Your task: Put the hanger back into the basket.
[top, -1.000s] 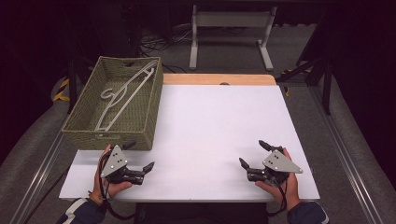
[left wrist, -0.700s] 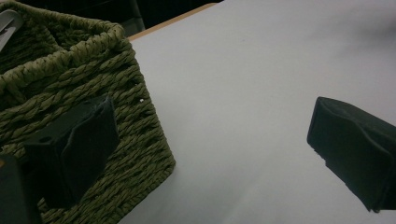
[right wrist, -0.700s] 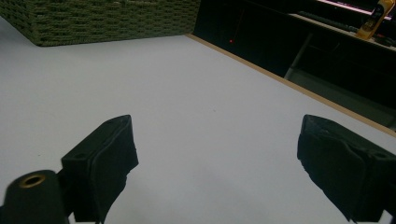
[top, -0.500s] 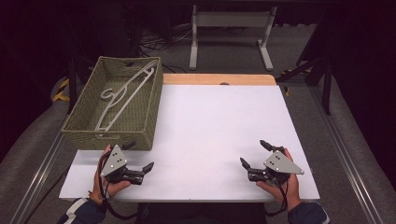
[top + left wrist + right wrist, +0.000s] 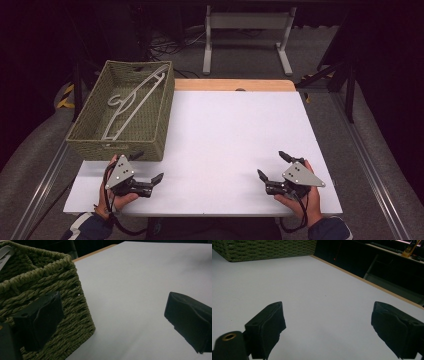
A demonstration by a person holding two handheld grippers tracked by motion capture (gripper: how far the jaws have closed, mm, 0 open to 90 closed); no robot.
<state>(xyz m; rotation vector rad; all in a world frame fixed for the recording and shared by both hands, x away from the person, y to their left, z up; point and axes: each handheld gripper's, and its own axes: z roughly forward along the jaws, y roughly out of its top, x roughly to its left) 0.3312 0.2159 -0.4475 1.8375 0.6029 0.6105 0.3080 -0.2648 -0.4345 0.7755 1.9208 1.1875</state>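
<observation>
A green woven basket (image 5: 120, 144) stands at the table's left rear, and a white clothes hanger (image 5: 131, 102) lies inside it. My left gripper (image 5: 148, 166) rests on the white table top (image 5: 225, 130) just in front of the basket's near wall, open and holding nothing. In the left gripper view its jaws stand wide apart (image 5: 115, 320), with the basket's corner (image 5: 50, 285) right behind the left jaw and a strip of the hanger (image 5: 5, 252) at the top left. My right gripper (image 5: 270, 164) sits near the front right, open and empty (image 5: 327, 330).
The basket (image 5: 267, 250) lies far off in the right gripper view. A wooden strip (image 5: 235, 85) runs along the table's far edge. Beyond it a metal stand (image 5: 247, 35) sits on the dark floor.
</observation>
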